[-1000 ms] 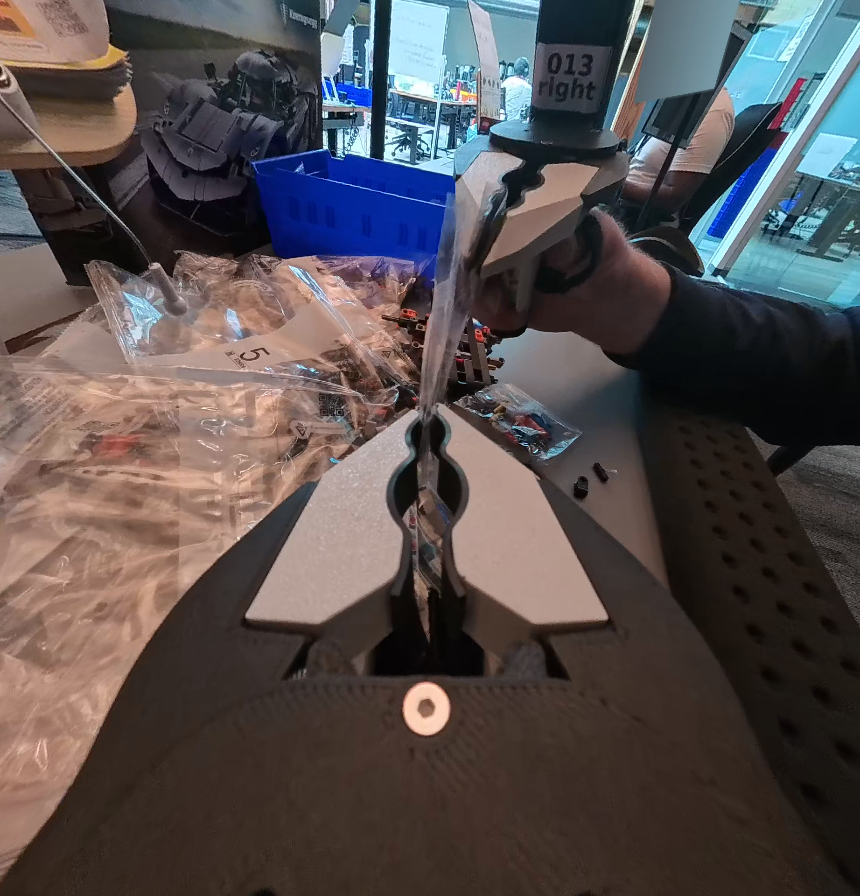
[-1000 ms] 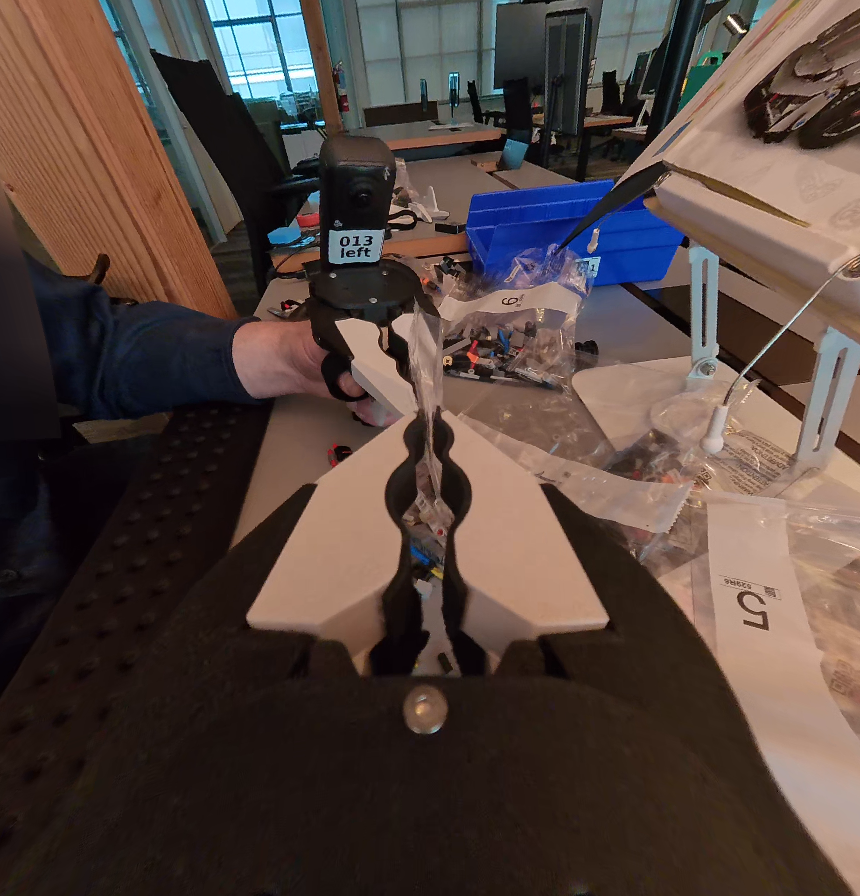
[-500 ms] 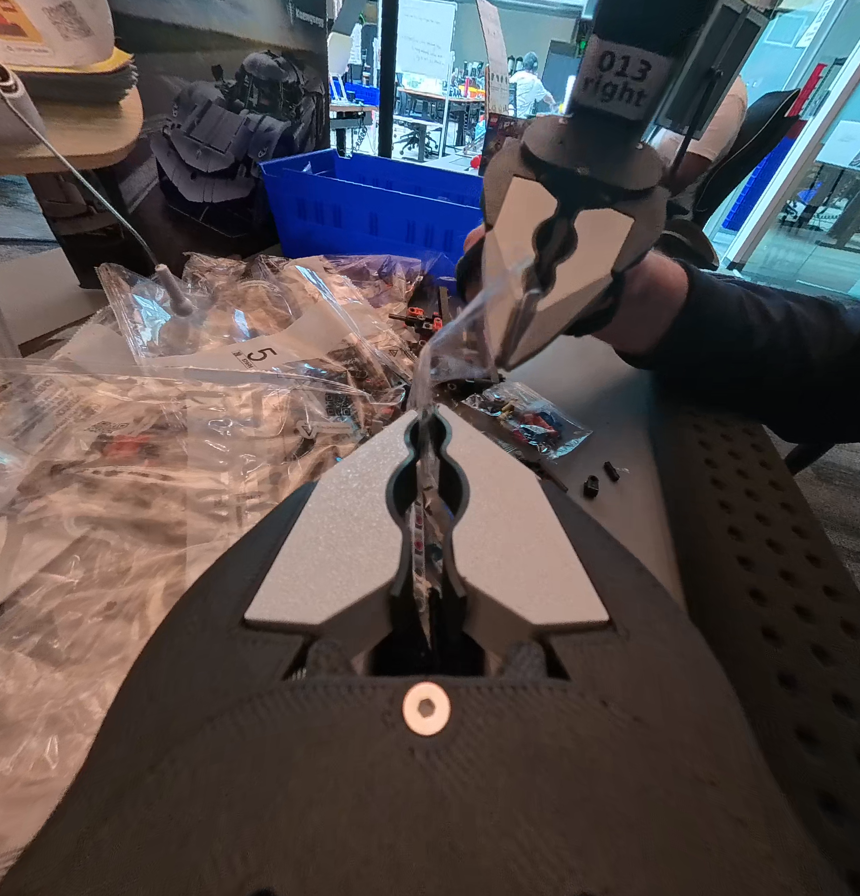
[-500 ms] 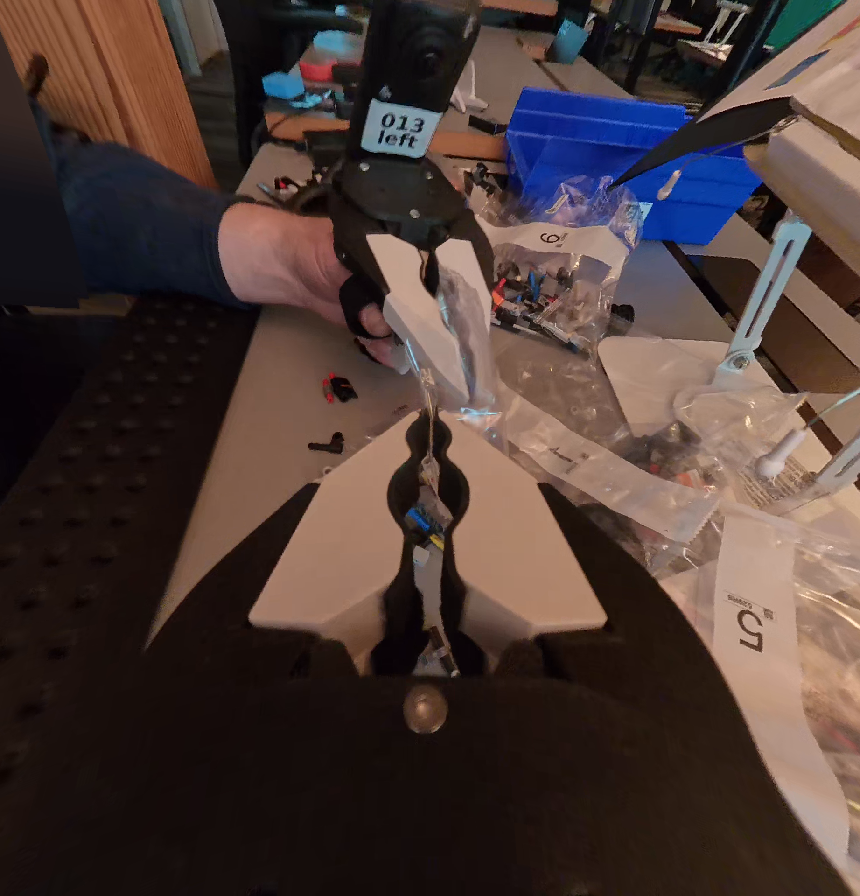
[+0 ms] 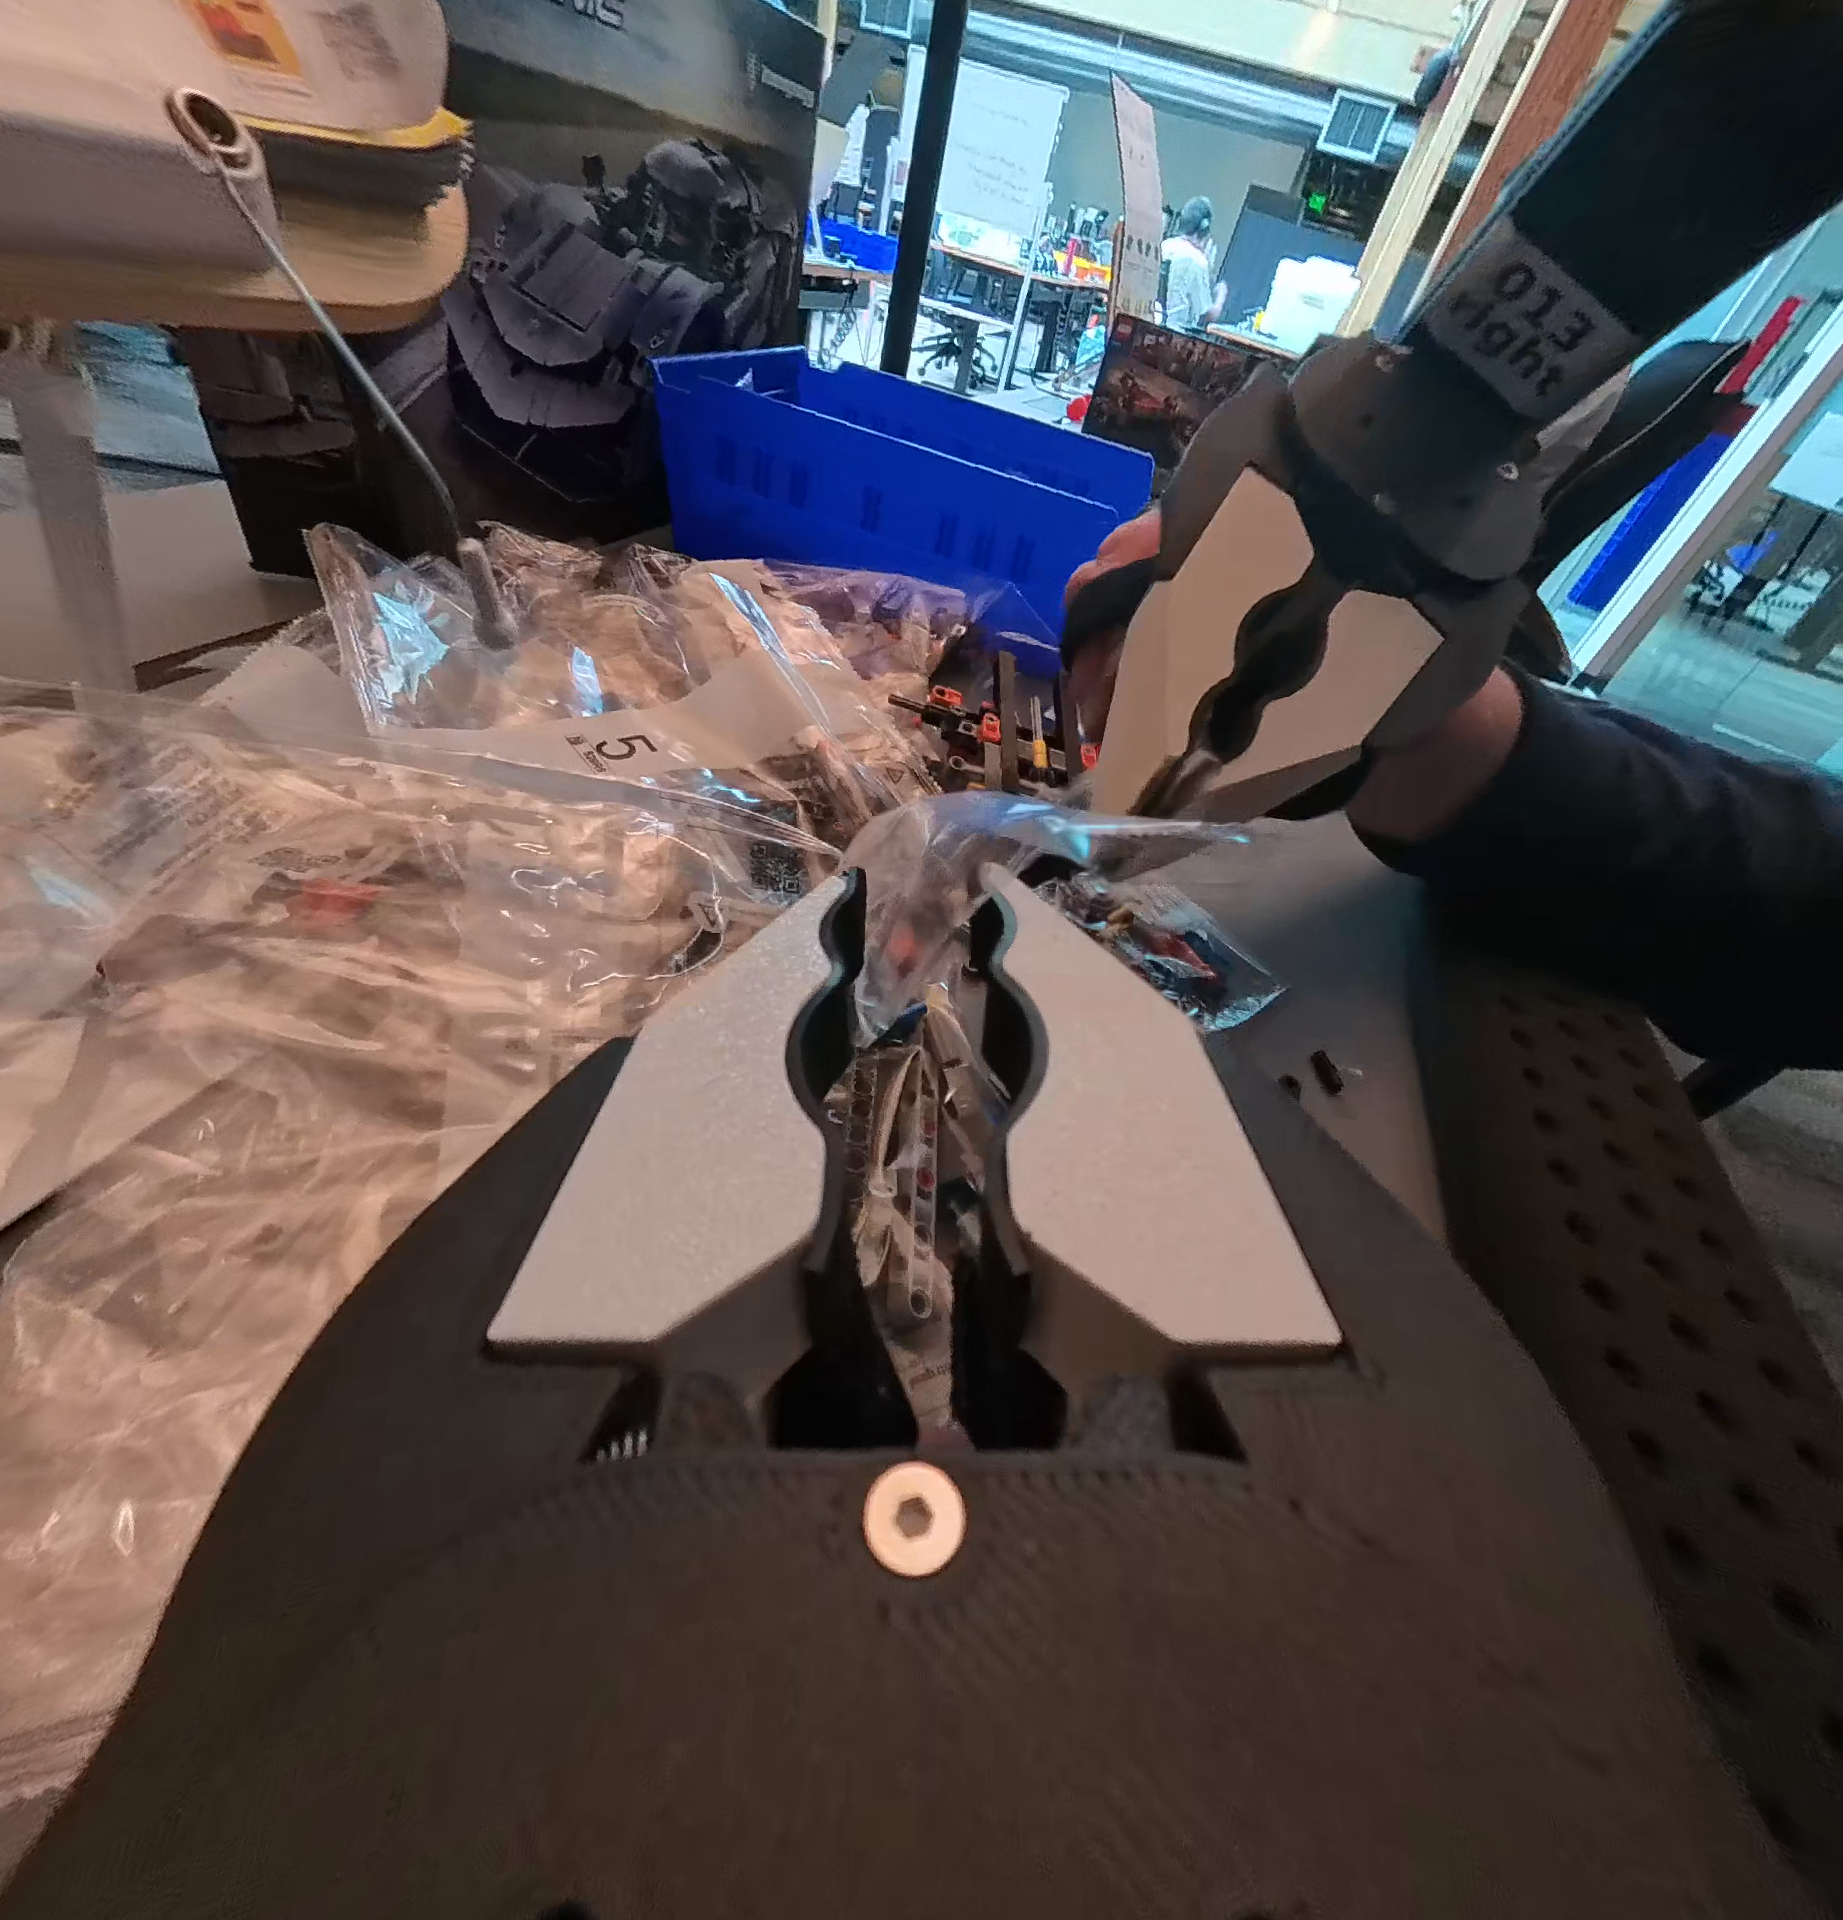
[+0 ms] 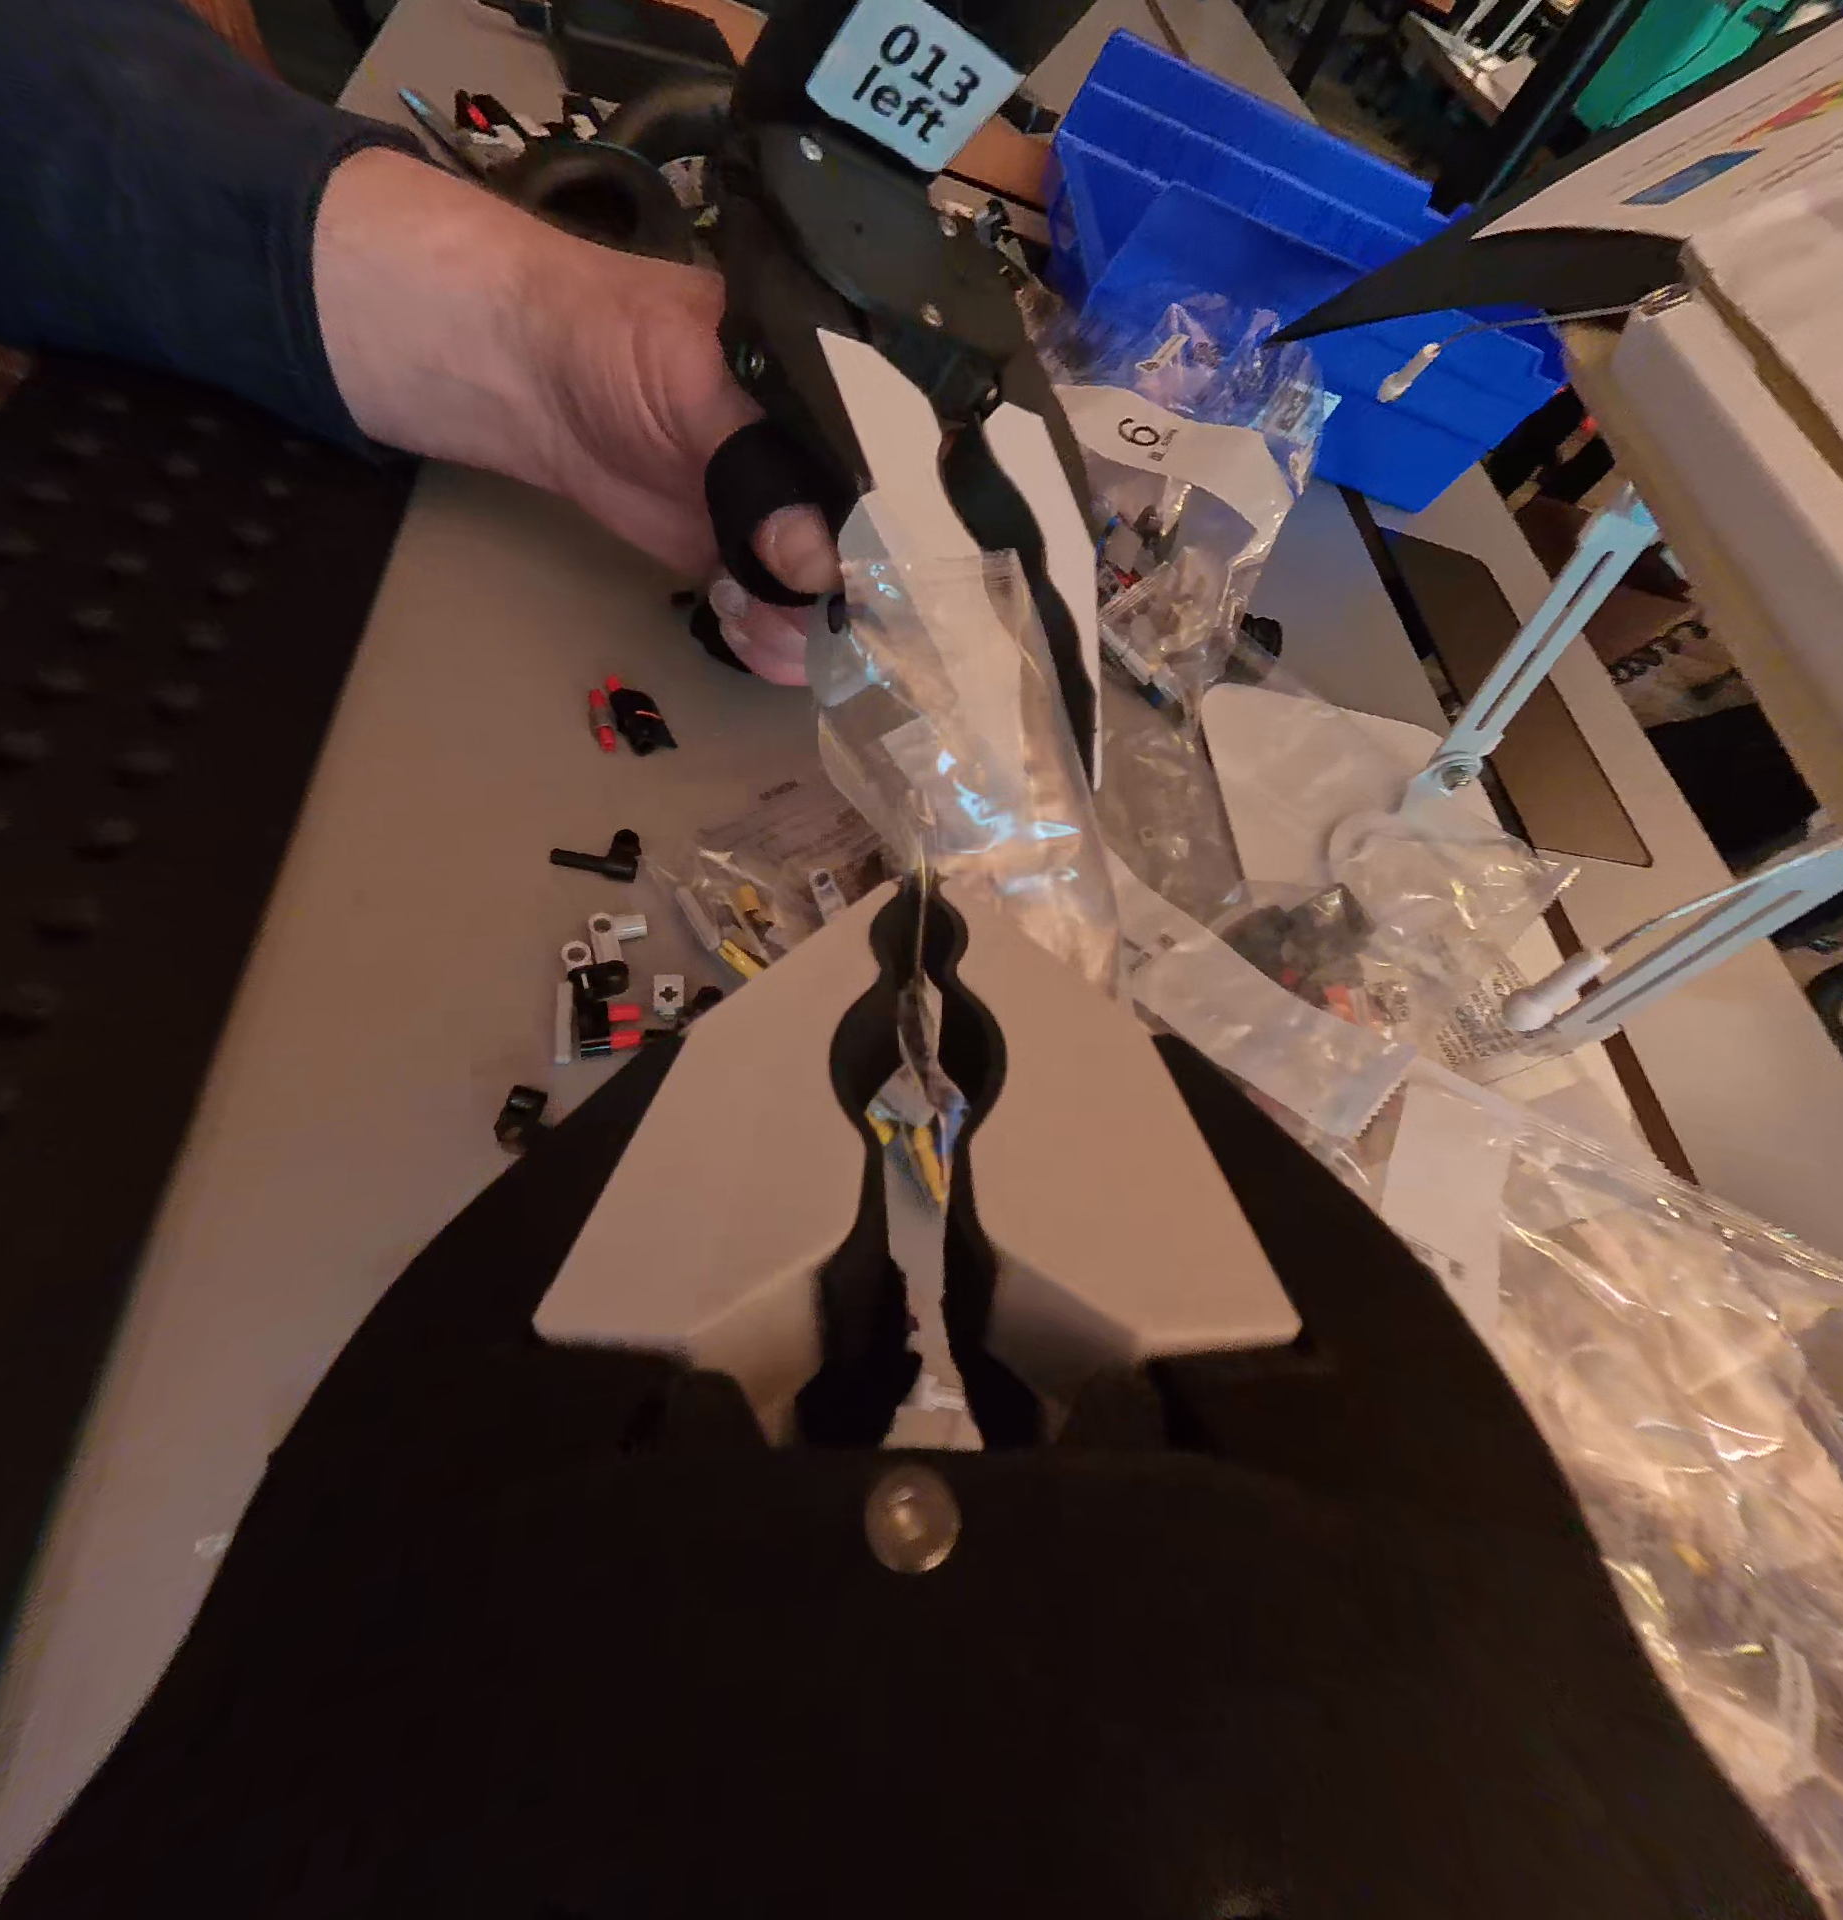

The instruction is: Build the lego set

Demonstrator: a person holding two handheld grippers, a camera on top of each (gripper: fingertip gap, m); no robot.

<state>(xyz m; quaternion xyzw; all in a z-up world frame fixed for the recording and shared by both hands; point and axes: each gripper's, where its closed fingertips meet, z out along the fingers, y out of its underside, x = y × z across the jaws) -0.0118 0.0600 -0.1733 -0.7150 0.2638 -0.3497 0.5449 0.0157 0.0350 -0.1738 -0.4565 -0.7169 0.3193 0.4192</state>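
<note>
A small clear plastic bag [image 5: 912, 966] of lego pieces hangs between my two grippers over the grey table [image 6: 397, 935]. My right gripper [image 6: 917, 899] is shut on one edge of the bag [image 6: 948, 748]; it also shows in the left wrist view [image 5: 1156, 805], pinching the film. My left gripper [image 5: 919, 881] has its fingers slightly apart, and the bag lies loosely between them. It also shows in the right wrist view [image 6: 1010, 675], held by a hand, with the bag draped on it. Loose small lego pieces [image 6: 600, 987] lie on the table below.
Several clear parts bags [image 5: 377, 935] cover the table's left side. A blue bin [image 5: 896, 488] stands behind them. A booklet stand [image 6: 1779, 364] with wire arms rises beside it. A black perforated mat [image 6: 117, 727] runs along the table edge. Another small parts bag [image 6: 761, 894] lies by the pieces. Left tips to right tips: about 4 centimetres.
My left gripper's fingers have parted from a tight pinch on the bag. The grippers came closer and tilted down toward the table. The bag went from stretched upright to slack.
</note>
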